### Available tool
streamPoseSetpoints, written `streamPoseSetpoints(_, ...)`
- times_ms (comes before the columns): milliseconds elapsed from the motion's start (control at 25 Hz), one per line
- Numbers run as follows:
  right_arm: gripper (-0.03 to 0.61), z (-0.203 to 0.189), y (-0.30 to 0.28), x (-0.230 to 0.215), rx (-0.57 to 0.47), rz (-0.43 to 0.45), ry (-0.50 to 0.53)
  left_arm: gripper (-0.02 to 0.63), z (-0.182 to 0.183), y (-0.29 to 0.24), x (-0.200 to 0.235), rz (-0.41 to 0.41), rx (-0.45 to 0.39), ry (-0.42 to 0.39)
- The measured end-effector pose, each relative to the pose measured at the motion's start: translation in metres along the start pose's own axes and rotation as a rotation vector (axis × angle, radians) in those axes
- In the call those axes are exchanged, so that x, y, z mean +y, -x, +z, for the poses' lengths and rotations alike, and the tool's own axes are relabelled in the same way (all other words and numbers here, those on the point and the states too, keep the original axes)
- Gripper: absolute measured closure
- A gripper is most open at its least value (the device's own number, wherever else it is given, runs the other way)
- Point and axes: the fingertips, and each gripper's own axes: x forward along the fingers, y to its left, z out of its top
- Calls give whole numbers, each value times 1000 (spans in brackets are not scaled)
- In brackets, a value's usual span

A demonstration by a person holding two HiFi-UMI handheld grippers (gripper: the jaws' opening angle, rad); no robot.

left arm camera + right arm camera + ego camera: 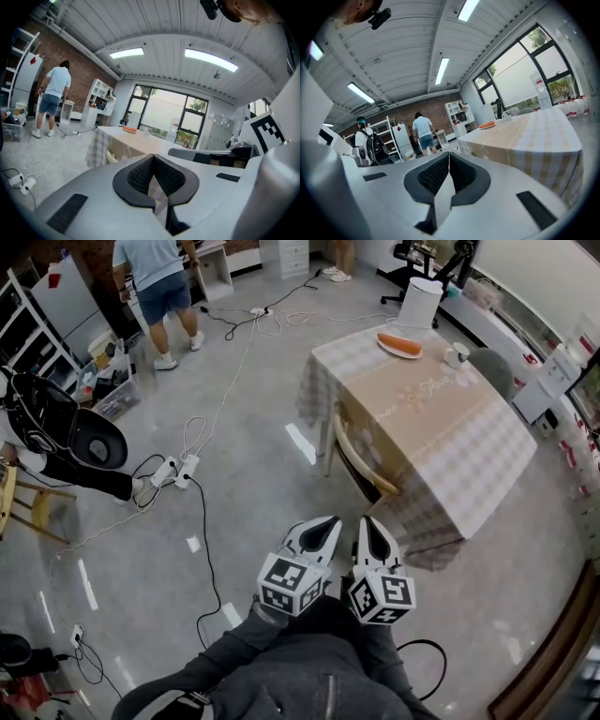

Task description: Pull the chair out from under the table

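Note:
The chair (361, 460) has a curved wooden back and stands tucked under the near left side of a table (469, 442) covered with a checked cloth. Its pale back (110, 157) peeks out beside the cloth in the left gripper view. My left gripper (325, 532) and right gripper (373, 532) are held side by side near my body, short of the chair and touching nothing. Both are shut with nothing between the jaws, as the left gripper (153, 157) and right gripper (449, 156) show in their own views. The table (525, 136) fills the right of the right gripper view.
An orange plate (400, 345), a mug (457, 354) and a white cylinder (419, 301) are at the table's far end. Power strips and cables (178, 470) trail over the floor at left. One person (159, 277) stands far left, another with a backpack (47, 427) nearer.

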Motion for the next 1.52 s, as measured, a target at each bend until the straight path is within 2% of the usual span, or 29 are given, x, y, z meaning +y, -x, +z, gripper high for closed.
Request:
streamPoseSetpoints(480,568,4,-32,-11,8,-30,-21,606,7,-31,14,-39,35,11)
streamPoseSetpoints(1000,567,35,-131,-49,-20,-84,-67,606,48,-111,80,-75,72,-4)
streamPoseSetpoints(1200,568,60,-168,-63,-56,-111,-63,606,77,-149,100,-129,75,-43)
streamPoseSetpoints(1520,568,78,-205,-98,-100,-217,-78,606,104,-205,115,-248,75,-103)
